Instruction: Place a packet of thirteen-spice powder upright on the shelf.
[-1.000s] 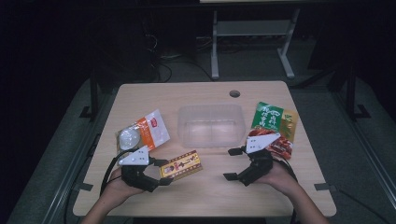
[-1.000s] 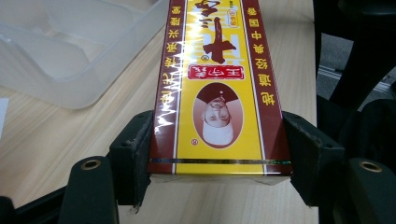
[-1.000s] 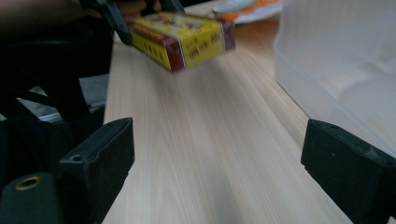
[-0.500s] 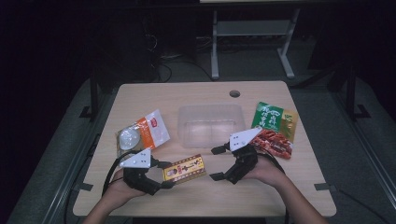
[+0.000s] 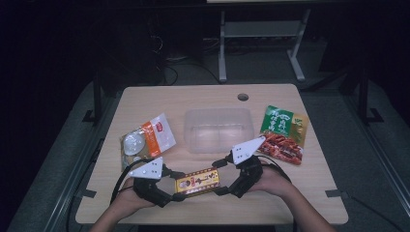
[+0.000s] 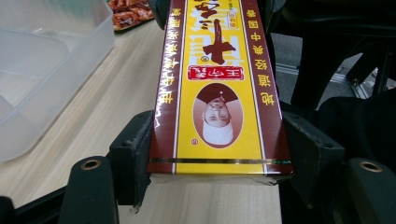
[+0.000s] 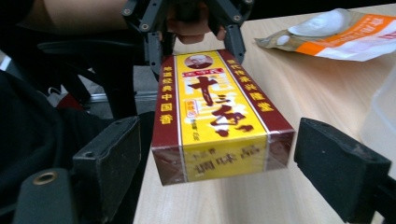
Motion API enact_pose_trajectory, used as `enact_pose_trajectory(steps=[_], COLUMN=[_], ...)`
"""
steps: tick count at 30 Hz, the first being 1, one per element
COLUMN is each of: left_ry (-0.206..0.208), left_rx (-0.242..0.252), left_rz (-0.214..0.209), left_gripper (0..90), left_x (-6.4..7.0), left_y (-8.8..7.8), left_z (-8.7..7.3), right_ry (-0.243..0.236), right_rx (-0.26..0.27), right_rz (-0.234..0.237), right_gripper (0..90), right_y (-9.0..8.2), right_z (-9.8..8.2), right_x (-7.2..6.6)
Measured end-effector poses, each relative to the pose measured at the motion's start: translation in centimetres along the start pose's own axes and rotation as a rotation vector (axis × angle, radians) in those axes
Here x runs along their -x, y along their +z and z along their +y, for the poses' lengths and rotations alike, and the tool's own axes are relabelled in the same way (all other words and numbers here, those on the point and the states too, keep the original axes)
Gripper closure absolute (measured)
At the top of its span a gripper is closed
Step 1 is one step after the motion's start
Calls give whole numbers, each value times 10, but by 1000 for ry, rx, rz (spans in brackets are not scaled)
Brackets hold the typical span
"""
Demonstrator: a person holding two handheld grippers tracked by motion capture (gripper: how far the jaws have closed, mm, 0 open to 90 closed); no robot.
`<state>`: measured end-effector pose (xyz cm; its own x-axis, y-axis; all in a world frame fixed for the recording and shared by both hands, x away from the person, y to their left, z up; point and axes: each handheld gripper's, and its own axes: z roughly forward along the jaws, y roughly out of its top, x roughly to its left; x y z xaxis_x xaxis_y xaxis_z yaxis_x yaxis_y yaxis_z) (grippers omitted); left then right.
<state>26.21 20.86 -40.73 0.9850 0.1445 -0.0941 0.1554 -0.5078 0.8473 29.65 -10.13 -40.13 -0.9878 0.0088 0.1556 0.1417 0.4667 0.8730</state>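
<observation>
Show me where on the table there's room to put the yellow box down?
Bare wood lies behind the clear tub, toward the far edge by the round hole. The near edge is crowded: both grippers flank the yellow box.

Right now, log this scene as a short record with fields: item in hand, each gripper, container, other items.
item in hand: yellow and maroon box, lifted clear of the table
left gripper: shut on one end of the box, pads pressed to both its sides
right gripper: jaws have just been closing, astride the other end of the box, gaps on both sides
container: clear plastic tub, nothing inside, behind the box
other items: orange and white pouch left of the tub; green and red packet right of it
</observation>
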Motion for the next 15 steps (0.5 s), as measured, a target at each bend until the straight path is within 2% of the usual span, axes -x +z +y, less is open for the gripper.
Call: enact_pose_trajectory(steps=[7,15], left_ry=[-2,-3], left_rx=[14,31], left_rz=[-8,-20], left_gripper=[322,322], left_x=[0,1], left_y=[0,0], left_z=[0,0], right_ry=[-15,-32], right_rx=[6,31], right_rz=[17,-1], right_gripper=[200,276], right_y=[3,1], right_z=[0,0], right_x=[-2,-4])
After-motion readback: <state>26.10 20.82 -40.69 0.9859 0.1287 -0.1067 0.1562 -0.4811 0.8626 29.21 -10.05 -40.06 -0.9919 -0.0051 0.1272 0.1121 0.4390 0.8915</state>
